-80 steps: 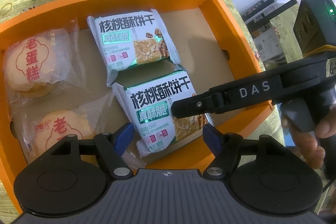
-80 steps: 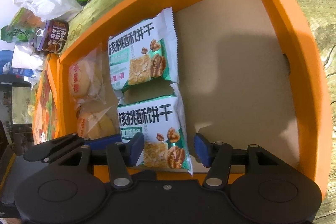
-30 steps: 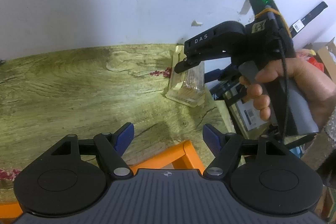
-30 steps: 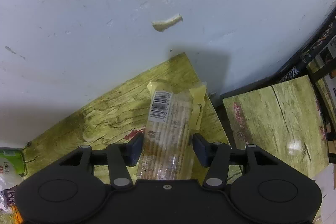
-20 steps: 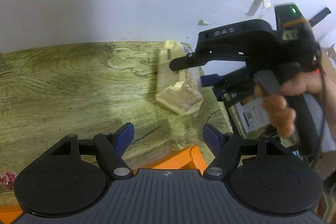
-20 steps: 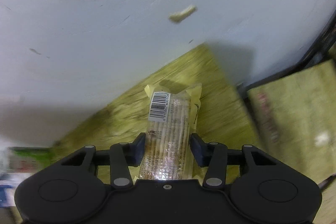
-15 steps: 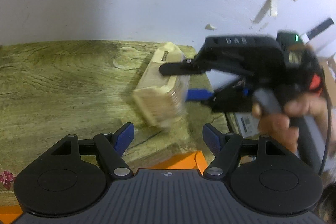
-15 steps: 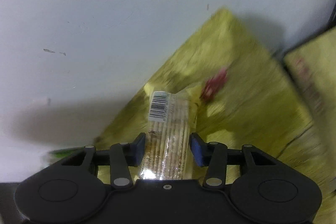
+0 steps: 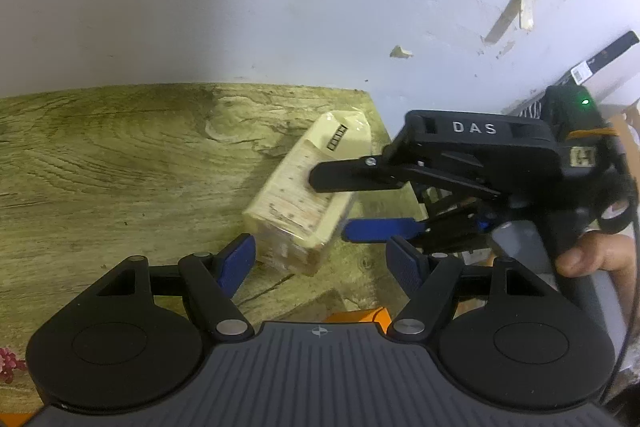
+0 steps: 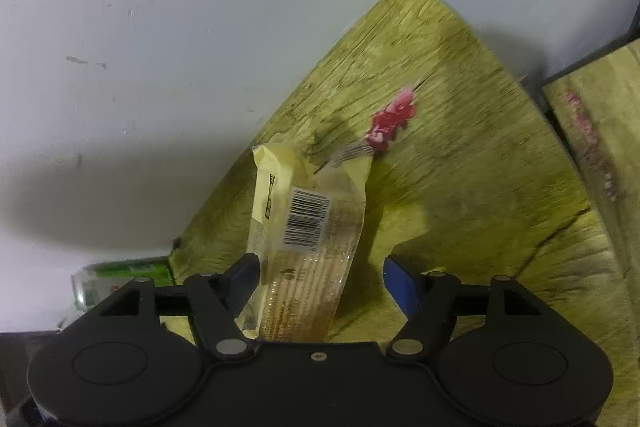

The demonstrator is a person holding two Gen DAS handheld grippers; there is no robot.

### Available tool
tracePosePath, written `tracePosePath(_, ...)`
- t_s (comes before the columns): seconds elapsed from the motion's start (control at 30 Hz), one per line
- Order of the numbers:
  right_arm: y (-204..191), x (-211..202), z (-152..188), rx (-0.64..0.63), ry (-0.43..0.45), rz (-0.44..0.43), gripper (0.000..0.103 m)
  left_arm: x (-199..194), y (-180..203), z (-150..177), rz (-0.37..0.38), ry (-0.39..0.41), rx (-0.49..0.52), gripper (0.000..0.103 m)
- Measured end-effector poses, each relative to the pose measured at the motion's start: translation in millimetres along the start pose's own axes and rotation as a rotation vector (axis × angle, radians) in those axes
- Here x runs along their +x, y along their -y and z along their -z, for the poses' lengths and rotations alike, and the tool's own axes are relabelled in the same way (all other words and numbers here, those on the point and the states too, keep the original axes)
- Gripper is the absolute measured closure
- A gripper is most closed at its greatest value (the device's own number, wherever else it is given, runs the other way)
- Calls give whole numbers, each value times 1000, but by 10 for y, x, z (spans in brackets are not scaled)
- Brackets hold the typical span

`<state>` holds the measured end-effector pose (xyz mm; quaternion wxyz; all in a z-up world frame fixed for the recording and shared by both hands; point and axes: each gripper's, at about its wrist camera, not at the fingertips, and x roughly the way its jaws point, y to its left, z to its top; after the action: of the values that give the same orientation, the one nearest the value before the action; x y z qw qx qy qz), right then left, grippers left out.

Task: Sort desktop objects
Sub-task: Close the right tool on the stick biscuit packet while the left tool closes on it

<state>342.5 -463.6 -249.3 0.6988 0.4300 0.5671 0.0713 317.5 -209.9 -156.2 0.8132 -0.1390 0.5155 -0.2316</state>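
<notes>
The cracker pack (image 10: 308, 243) is seen on the wooden table (image 9: 120, 163) near the wall, tilted, its near end hidden behind the right gripper (image 10: 320, 281); its print is too blurred to be read. It lies between that gripper's jaws, which have just been opening; a gap shows at the right pad, contact at the left cannot be told. Half a second earlier both pads were pressed against it. The left gripper (image 9: 318, 257) is held spread and empty, as before, above an orange box corner (image 9: 360, 315) cut off beneath it
</notes>
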Motion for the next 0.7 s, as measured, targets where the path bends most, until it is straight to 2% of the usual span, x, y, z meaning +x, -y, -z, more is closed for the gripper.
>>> tracePosePath(0.1, 0, -54, 24, -17, 14, 47, 35, 5, 16, 14, -2, -3, 8, 30)
tracePosePath(0.27, -51, -180, 110, -102, 86, 190, 35, -16, 36, 34, 5, -5, 22, 30)
tracePosePath(0.37, 2, -233, 98, -89, 123, 245, 35, -16, 56, 49, 6, -9, 34, 30)
tracePosePath(0.5, -22, -404, 34, -14, 176, 183, 35, -1, 84, 67, 4, -12, 37, 30)
tracePosePath(0.63, -335, -244, -13, -70, 174, 147, 36, 6, 111, 80, 1, -12, 34, 30)
tracePosePath(0.7, -442, -101, -37, -94, 155, 179, 33, 2, 127, 98, -1, -10, 33, 30)
